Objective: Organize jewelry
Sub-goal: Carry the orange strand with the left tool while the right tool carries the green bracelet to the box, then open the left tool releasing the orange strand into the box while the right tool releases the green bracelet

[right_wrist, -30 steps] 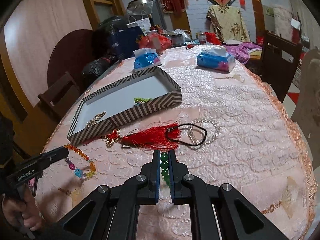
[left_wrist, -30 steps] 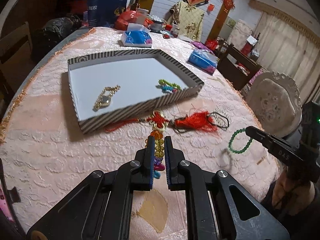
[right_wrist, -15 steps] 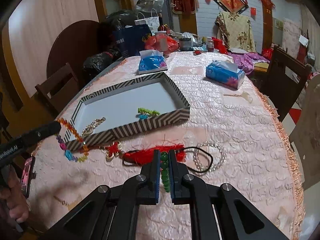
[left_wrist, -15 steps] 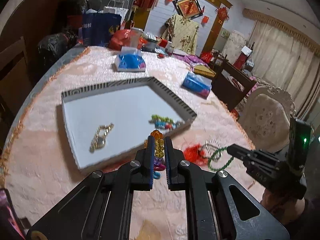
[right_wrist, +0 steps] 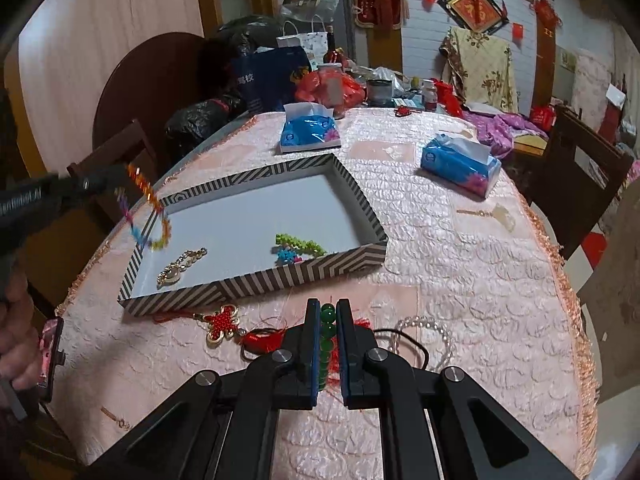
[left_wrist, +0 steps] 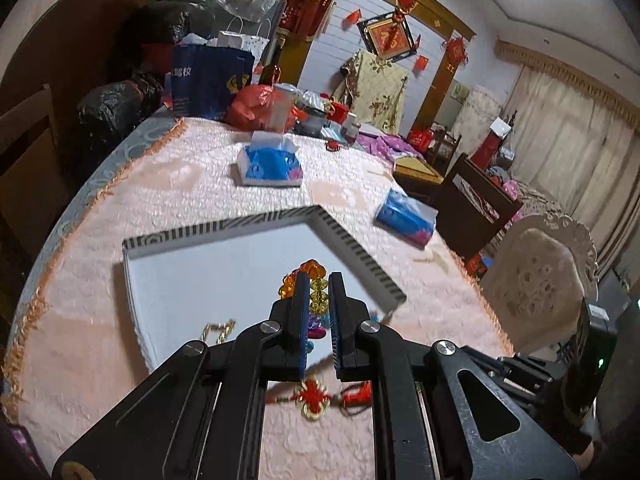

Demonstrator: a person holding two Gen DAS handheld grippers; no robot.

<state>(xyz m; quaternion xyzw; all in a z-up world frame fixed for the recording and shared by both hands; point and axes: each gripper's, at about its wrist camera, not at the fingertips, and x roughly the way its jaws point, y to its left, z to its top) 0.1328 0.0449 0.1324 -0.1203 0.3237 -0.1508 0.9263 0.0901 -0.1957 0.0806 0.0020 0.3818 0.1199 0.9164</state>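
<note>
Now the left hand-held gripper [left_wrist: 319, 300], clamped on the multicoloured bead bracelet [right_wrist: 146, 216], has risen over the striped tray [right_wrist: 256, 282], while the right hand-held gripper [right_wrist: 327, 340], pinching the green bead bracelet [right_wrist: 327, 320], trails near the tray's front wall, so both drops seem imminent.

1. The tray [left_wrist: 360, 256] is smeared by motion in the left wrist view; its near edge is hidden behind the left gripper [left_wrist: 319, 288].
2. The gold chain [left_wrist: 218, 330] there is blurred and partly covered.
3. The bead strand [right_wrist: 146, 208] hanging at the tray's left is blurred in the right wrist view.
4. Most of the green bracelet [right_wrist: 328, 322] is hidden between the right gripper's [right_wrist: 328, 308] fingers.
5. The tassel [right_wrist: 262, 338] runs behind that gripper.
</note>
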